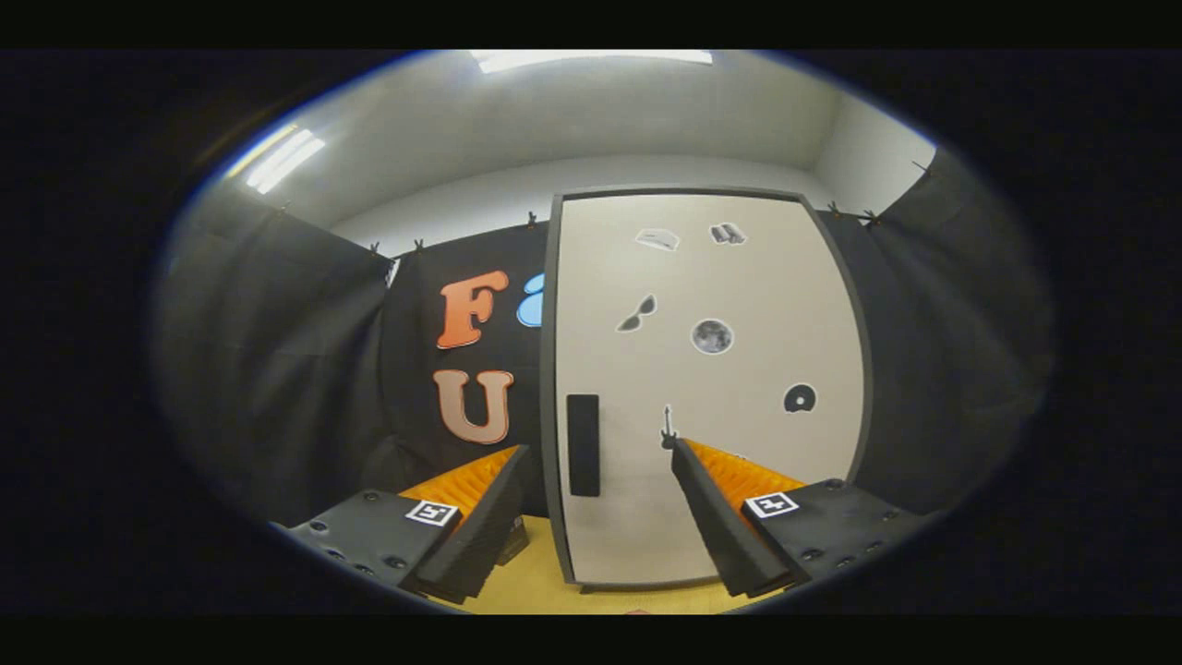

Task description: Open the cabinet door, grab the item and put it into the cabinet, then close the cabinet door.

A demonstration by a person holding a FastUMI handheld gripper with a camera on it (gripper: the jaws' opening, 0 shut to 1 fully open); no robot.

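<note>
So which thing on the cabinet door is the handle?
Find the pale cabinet door ahead of the open gripper. The handle sits low near its left edge, between the fingers. It is a plain dark upright bar, unlike the small picture stickers scattered higher up.

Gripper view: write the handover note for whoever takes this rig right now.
Gripper: open, fingers spread, holding nothing, pointed at the cabinet door.
Door: appears shut, standing on the yellow tabletop. Its dark handle sits near the door's left edge, beyond and between the fingers, apart from both.
Done: nothing visible yet.
Left: pull the door open by the handle, fetch the item, place it inside, close the door.
</note>
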